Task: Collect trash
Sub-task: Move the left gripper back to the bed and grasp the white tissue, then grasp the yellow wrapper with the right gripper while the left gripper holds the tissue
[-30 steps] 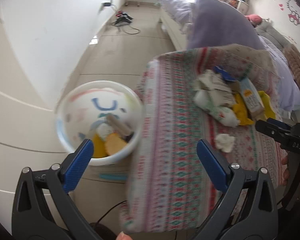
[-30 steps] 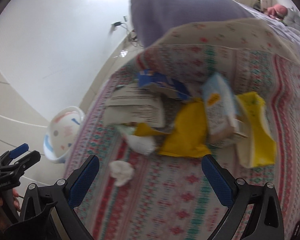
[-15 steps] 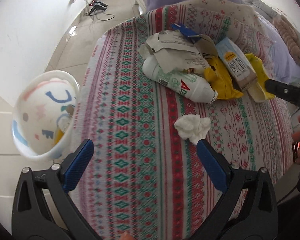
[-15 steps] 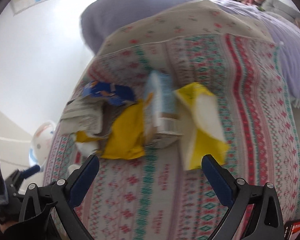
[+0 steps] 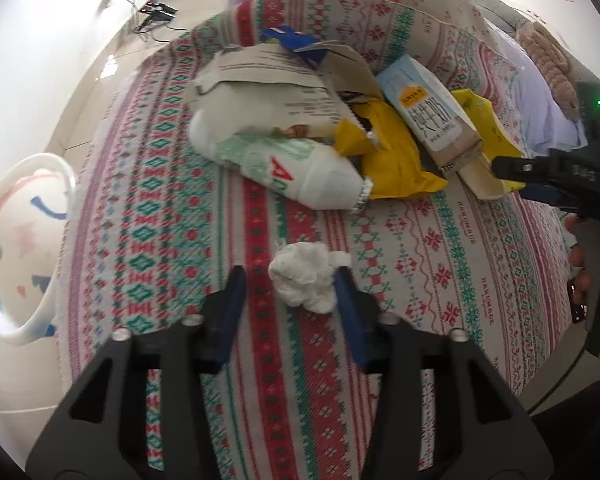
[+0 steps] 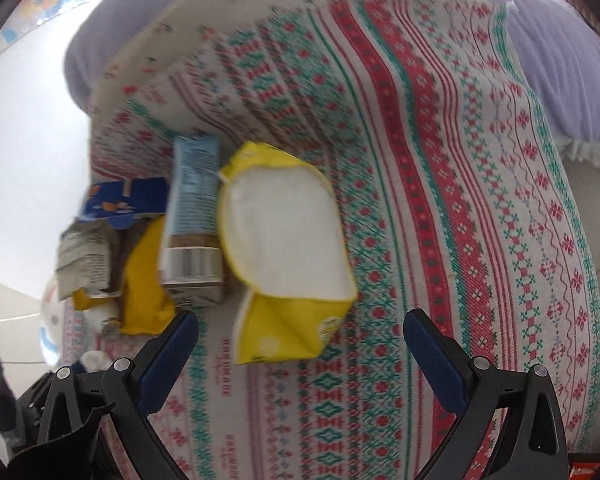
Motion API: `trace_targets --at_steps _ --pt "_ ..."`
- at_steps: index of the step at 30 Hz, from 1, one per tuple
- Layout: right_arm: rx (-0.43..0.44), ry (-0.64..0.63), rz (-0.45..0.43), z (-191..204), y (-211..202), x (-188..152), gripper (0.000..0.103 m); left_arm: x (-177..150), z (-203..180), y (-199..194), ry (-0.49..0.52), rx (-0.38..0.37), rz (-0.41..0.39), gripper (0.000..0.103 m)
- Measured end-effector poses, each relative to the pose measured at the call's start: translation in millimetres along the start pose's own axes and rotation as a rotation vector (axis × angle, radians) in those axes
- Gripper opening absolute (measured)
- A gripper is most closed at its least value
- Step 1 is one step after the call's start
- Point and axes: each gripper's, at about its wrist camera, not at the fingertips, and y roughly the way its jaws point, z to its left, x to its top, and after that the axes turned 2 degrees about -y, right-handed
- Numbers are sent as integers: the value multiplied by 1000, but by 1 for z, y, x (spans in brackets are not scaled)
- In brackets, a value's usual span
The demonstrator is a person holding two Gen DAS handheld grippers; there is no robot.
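Note:
A crumpled white tissue (image 5: 303,280) lies on the patterned tablecloth (image 5: 164,216). My left gripper (image 5: 290,284) has its jaws half closed around it; the right pad touches the tissue, the left pad stands apart. Behind lies a pile of trash: a white bottle (image 5: 284,160), torn paper (image 5: 268,80), a yellow wrapper (image 5: 392,160), a light blue carton (image 5: 428,116) and a blue wrapper (image 5: 296,42). My right gripper (image 6: 300,340) is open just in front of a yellow and white bag (image 6: 284,248). The carton (image 6: 192,216) lies to its left.
A white cartoon-printed trash bin (image 5: 16,248) stands on the floor left of the table. The table edge drops off at left and front. A bed with lilac bedding (image 6: 560,60) is behind the table. The right gripper (image 5: 560,184) shows in the left wrist view.
My left gripper swung from the bin to over the table and narrowed its jaws around the tissue. My right gripper moved right and closer to the yellow and white bag.

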Motion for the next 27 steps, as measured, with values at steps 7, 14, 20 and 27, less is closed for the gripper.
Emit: trace_targets --at_steps 7,14,20,27 --pt "-49 6 20 -7 19 10 103 6 -4 4 5 -25 8 22" --pt "-147 -101 1 23 38 4 103 5 5 -3 2 -25 0 21" --pt "-195 -182 12 41 53 -2 103 3 14 -14 -4 -26 -15 21" --pt "-97 -184 -10 34 30 2 67 1 22 -23 -6 -28 -28 21"
